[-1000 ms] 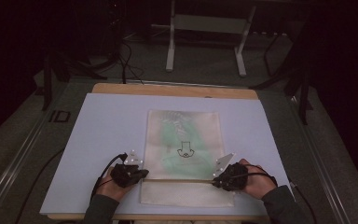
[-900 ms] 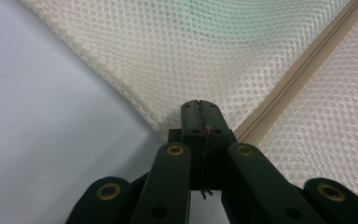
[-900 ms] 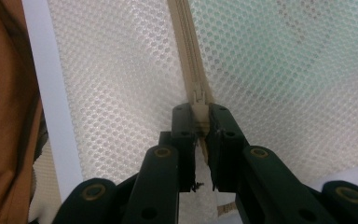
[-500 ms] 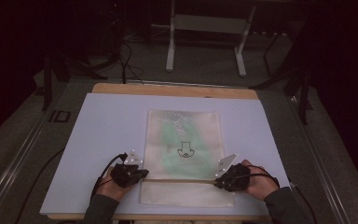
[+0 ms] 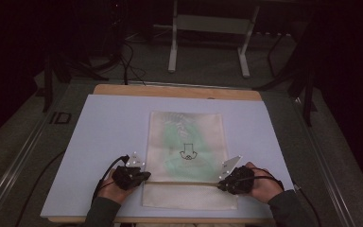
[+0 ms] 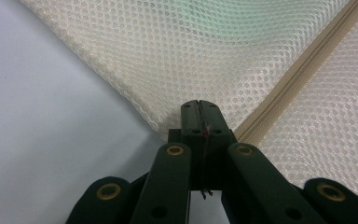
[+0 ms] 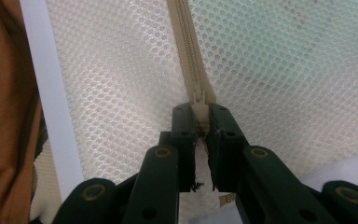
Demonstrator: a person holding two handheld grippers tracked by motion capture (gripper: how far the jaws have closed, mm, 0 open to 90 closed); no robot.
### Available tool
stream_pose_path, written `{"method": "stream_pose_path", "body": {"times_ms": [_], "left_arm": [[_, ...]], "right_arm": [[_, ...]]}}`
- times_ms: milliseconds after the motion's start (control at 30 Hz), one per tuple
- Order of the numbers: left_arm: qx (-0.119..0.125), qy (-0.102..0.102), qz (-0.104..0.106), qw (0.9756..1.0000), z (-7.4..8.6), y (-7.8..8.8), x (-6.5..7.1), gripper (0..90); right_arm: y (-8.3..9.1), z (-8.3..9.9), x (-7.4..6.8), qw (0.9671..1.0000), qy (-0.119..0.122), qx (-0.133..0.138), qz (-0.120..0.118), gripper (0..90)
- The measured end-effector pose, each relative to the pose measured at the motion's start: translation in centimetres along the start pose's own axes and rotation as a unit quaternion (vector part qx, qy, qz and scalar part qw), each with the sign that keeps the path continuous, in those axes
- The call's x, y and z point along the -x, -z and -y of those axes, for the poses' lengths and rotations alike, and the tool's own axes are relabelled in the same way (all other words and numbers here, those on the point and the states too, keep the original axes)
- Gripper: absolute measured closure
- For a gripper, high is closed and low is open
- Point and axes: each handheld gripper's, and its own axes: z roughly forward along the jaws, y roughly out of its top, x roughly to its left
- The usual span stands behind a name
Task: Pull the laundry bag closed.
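Left hand-held gripper (image 5: pixel 144 176) and right hand-held gripper (image 5: pixel 221 184): black bodies, brass-ringed pivots on the linkage arms, grey three-cornered top plates, trailing black cables. Dark green-grey sleeves (image 5: pixel 101 213).

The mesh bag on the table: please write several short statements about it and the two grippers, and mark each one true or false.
1. The mesh bag lies flat on the white table. True.
2. The right gripper has its jaws closed on the zipper pull. True.
3. The left gripper has its jaws wide open above the bag. False: they are shut at the bag's edge, near the end of the zipper.
4. Something green shows through the mesh. True.
5. The zipper runs along the far edge of the bag in the high view. False: it crosses the bag near the person, between the two grippers.
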Motion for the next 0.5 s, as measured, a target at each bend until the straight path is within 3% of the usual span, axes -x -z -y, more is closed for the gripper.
{"method": "stream_pose_path", "body": {"times_ms": [500], "left_arm": [[0.0, 0.0, -0.001, 1.0, 0.0, 0.0, 0.02, 89.7]], "right_arm": [[0.18, 0.79, 0.1, 0.9999, -0.009, 0.01, -0.001, 82.5]]}}
